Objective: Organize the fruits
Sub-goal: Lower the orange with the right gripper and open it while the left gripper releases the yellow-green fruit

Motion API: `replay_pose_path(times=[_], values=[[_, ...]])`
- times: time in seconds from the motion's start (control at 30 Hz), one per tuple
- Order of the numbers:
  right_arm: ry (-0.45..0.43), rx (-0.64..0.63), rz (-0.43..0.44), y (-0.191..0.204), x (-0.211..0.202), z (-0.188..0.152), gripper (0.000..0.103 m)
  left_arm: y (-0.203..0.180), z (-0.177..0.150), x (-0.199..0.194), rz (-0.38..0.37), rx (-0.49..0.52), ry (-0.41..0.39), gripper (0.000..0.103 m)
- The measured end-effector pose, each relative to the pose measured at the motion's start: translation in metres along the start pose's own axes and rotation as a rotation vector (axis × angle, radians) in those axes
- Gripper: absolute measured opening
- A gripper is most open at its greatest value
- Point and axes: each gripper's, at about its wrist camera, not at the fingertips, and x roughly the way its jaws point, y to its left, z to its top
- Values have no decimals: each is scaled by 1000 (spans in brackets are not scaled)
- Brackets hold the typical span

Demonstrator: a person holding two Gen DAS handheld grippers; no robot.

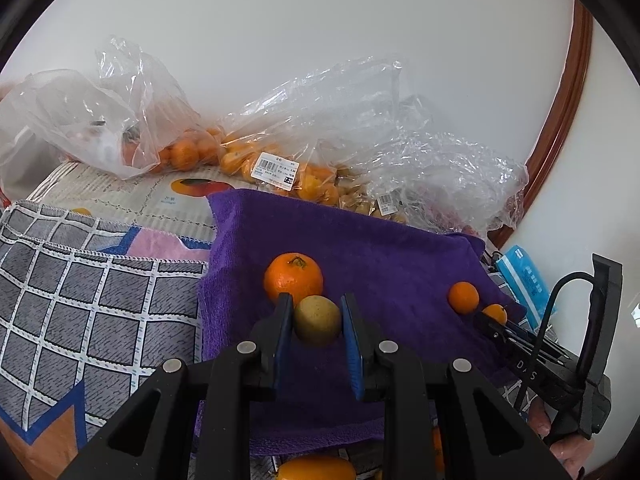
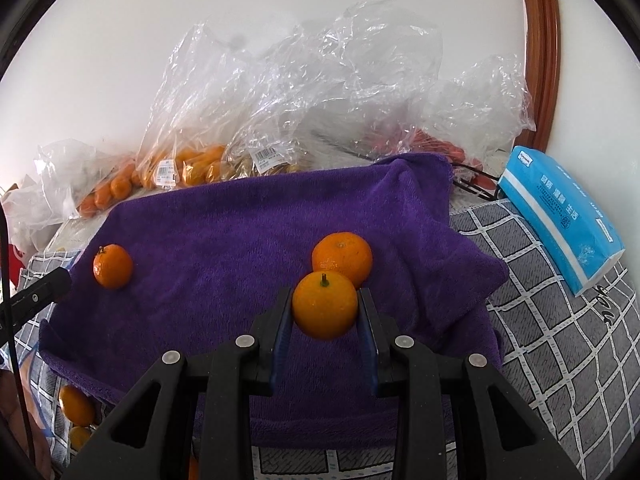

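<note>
A purple towel lies spread on the table. My left gripper is shut on a yellow-green round fruit, just in front of a tangerine on the towel. My right gripper is shut on a small orange, close in front of another orange on the towel. A third orange lies at the towel's left. In the left wrist view the right gripper holds its orange beside another one.
Clear plastic bags of oranges and other fruit line the wall behind the towel. A blue tissue pack lies at the right. A grey checked cloth covers the table. Loose kumquats lie at the near edge.
</note>
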Motion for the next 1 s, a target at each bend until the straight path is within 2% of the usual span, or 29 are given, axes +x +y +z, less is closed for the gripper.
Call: replay_pose_path(times=[1.0], values=[[52, -33, -20, 4, 8, -1, 31, -2, 1, 4, -20, 20, 26, 23]])
